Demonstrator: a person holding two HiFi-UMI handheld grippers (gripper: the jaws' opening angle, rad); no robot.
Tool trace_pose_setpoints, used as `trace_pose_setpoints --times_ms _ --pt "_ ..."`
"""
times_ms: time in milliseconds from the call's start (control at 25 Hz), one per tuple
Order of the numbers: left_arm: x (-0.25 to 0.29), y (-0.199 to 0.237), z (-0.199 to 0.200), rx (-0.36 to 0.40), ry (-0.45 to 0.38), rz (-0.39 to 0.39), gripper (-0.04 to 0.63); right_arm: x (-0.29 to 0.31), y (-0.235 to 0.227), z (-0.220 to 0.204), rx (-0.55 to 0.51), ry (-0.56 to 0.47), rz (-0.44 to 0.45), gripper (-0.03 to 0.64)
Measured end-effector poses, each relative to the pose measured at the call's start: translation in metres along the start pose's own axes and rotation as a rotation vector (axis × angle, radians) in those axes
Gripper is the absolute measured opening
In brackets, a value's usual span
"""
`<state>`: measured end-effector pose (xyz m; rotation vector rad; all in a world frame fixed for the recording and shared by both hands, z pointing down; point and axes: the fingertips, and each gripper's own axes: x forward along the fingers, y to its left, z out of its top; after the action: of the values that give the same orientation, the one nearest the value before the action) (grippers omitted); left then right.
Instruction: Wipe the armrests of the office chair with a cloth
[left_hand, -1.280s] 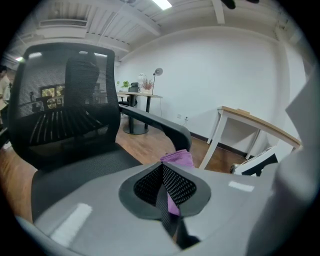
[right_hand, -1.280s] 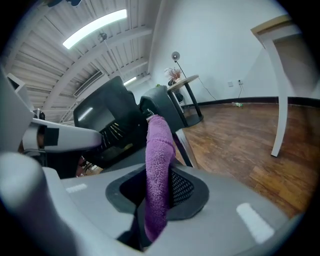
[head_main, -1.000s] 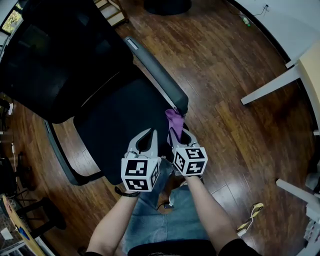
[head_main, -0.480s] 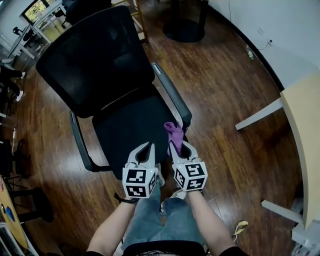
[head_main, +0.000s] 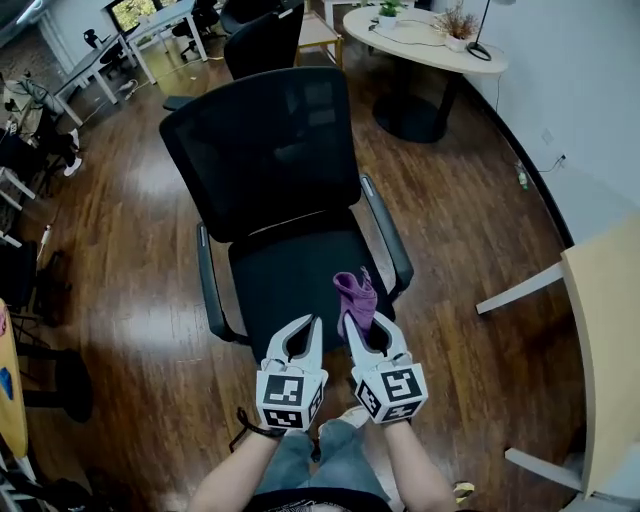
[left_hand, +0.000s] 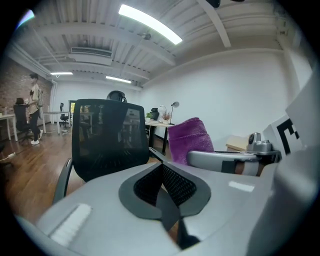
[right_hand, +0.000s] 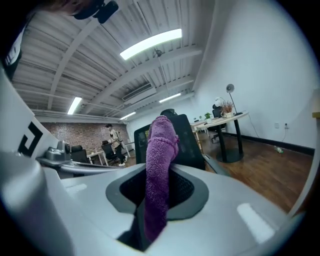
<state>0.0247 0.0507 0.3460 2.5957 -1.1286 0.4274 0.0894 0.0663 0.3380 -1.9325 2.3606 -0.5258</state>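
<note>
The right gripper (head_main: 352, 320) has its jaws clamped on a purple cloth (head_main: 355, 293); the cloth runs down between the jaws and its free end stands up past their tips, bunched and folded over; in the right gripper view the fabric fills the gap from the base of the jaws to above them. The left gripper (head_main: 311, 324) sits just beside it on its left, level with it, not touching the cloth; in the left gripper view its jaws are pressed together along their ribbed pads with nothing between them, and the cloth shows off to that gripper's right. Both tools point forward at the office chair (head_main: 290, 275); its black seat lies directly beyond and below the jaw tips, and the mesh backrest (head_main: 262, 150) rises farther ahead. One armrest (head_main: 388, 238) runs just ahead and to the right of the right gripper, near the cloth but apart from it; the other armrest (head_main: 208, 282) lies ahead and well to the left of the left gripper. Behind the tools the person's forearms and jeans (head_main: 322, 460) show; a wooden floor (head_main: 470, 230) spreads under everything; a round table (head_main: 425, 38) stands far ahead beyond the backrest, and a pale desk (head_main: 605, 330) lies off to the right of the right gripper.
</note>
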Motion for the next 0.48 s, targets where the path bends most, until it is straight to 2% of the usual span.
trace_pose_setpoints --times_ms 240,480 --pt "-0.070 0.025 0.020 -0.014 -0.066 0.024 0.004 -0.010 0.080 0.033 -0.031 -0.049 0.053 0.074" --pt "-0.132 0.046 0.040 -0.036 -0.152 0.031 0.004 -0.032 0.144 0.044 -0.091 -0.073 0.049 0.071"
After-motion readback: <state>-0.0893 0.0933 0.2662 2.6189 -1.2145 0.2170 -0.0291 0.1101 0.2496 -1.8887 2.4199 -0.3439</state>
